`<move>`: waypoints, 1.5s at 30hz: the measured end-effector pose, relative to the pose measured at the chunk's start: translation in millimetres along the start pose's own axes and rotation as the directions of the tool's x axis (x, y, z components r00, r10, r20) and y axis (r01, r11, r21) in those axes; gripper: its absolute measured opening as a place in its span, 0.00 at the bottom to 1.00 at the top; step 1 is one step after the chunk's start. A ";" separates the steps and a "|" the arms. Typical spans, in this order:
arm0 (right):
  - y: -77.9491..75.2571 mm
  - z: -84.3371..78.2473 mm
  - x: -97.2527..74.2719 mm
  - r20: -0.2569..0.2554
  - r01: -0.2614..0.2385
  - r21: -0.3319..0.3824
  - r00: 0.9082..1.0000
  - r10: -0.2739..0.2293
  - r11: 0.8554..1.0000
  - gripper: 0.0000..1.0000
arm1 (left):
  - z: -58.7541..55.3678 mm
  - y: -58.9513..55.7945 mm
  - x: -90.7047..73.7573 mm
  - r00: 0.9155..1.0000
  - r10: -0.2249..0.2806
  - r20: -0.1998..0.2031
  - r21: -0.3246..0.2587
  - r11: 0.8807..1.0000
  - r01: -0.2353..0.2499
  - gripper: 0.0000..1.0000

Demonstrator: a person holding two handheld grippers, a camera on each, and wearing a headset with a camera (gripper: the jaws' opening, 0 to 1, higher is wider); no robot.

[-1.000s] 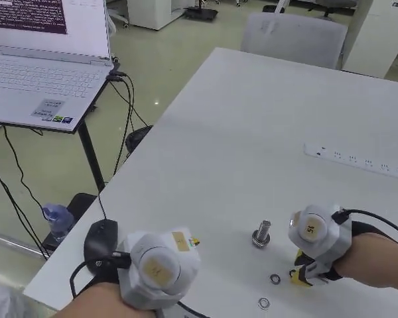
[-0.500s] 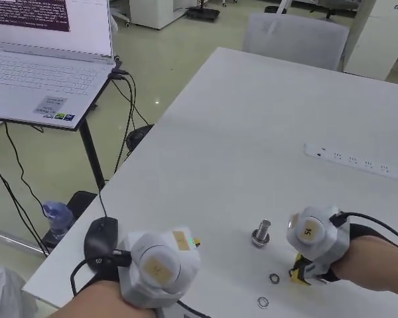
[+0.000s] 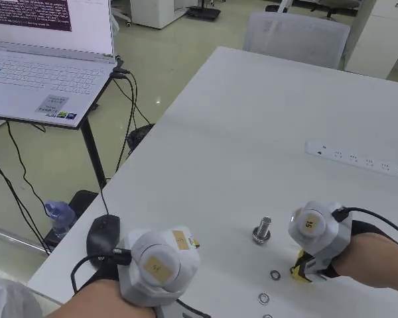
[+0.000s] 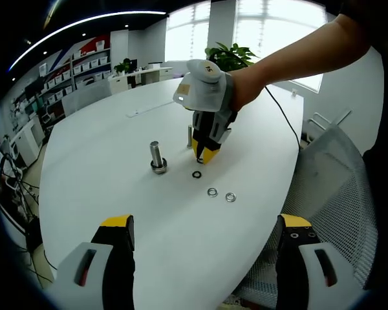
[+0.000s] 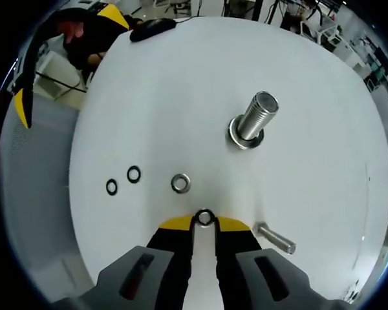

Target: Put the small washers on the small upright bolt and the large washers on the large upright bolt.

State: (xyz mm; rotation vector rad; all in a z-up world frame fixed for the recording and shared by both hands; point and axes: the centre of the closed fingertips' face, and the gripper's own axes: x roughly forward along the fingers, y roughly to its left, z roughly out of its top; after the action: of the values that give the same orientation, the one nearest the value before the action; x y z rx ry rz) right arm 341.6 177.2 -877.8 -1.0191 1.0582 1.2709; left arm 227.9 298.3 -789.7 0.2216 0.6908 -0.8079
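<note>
Two left gripper (image 4: 204, 224) jaws stand wide apart at the near left, holding nothing. Right of them the big bolt (image 3: 263, 230) stands upright, with three loose washers (image 5: 180, 183) near it. Farthest right, the right gripper (image 5: 204, 226) is clenched on a washer (image 5: 200, 218) beside the small bolt (image 5: 276, 238).
</note>
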 end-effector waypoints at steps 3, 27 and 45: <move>1.6 -2.1 -5.7 0.006 0.002 0.008 1.000 -0.002 1.000 0.13 | 0.4 1.1 0.2 1.000 0.002 0.001 0.001 1.000 -0.002 0.91; -31.8 -32.7 -60.4 0.036 0.065 0.140 0.997 -0.071 0.988 0.13 | 10.2 -1.8 2.1 0.999 -0.011 0.030 -0.013 1.000 0.011 0.99; -58.6 -2.3 -71.2 0.069 0.087 0.125 0.993 -0.096 0.988 0.13 | 4.0 1.8 3.0 1.000 0.000 0.010 -0.014 1.000 0.000 0.99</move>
State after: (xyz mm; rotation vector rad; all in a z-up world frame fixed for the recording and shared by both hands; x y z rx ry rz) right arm 399.2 156.9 -808.7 -0.9106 1.0077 1.1472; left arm 232.6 296.1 -788.6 0.2047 0.6869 -0.8030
